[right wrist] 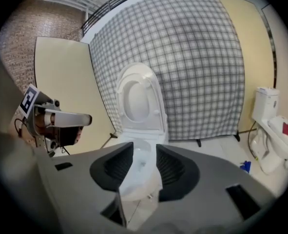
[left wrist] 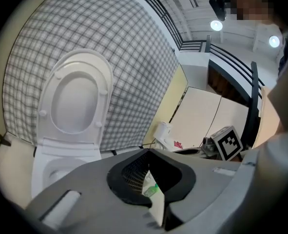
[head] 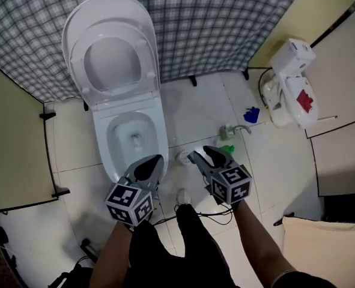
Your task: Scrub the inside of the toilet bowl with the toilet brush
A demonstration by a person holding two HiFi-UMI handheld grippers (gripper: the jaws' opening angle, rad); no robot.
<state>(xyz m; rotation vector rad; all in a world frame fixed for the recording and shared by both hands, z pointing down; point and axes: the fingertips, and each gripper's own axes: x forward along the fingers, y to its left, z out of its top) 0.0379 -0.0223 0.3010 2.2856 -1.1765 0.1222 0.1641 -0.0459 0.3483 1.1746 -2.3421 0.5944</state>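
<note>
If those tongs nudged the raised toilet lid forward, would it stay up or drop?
The lid stands raised in front of the checked curtain, so a light nudge probably won't move it. Pushed further, it would likely swing down on its hinge. Its glossy surface looks slippery.

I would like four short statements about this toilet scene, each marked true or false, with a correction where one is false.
1. The toilet lid is raised. True.
2. The right tongs are closed on a toilet brush. False: they stand open, with nothing between them.
3. A checkered curtain hangs behind the toilet. True.
4. The blue object lies inside the bowl. False: it lies on the floor, to the right of the toilet in the head view.
</note>
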